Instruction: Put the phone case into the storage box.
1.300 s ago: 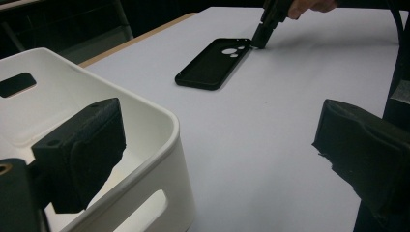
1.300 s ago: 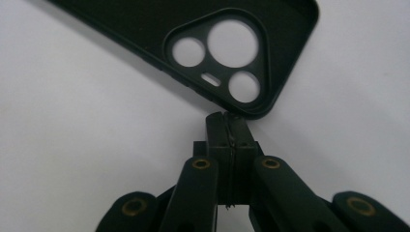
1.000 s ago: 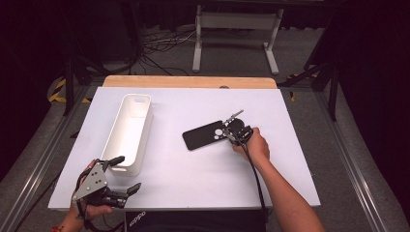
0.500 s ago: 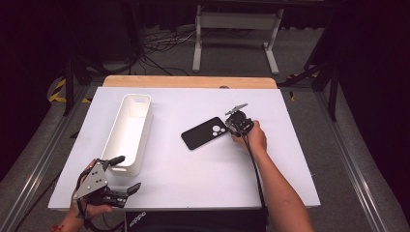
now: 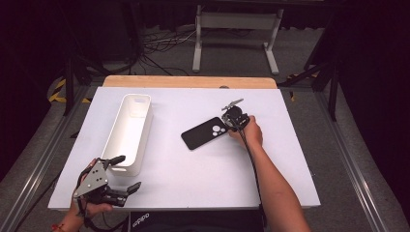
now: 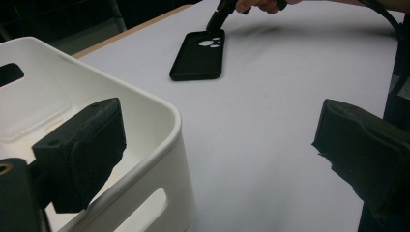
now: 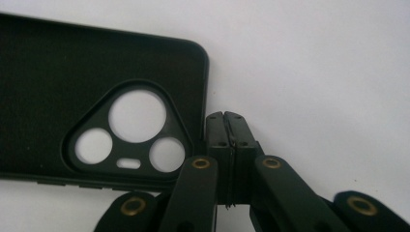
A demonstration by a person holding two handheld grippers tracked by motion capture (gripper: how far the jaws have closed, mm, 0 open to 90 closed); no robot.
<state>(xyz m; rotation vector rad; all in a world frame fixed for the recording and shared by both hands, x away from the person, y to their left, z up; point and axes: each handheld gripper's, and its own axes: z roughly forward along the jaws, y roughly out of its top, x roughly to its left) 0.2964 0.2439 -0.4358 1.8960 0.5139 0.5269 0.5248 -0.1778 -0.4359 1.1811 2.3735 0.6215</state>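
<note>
One black phone case lies flat on the white counter, near the middle, its camera cutout (one large hole, two smaller ones and a slot) toward the right tool. That tool has its jaws pressed fully together with nothing between them; in the right gripper view the closed tips sit right against the case's short edge by the cutout. One white bin, long and empty, stands at the counter's left, well apart from the case. The left tool rests at the near left corner, its two pads spread wide and holding nothing; one pad hangs over the bin's near end.
</note>
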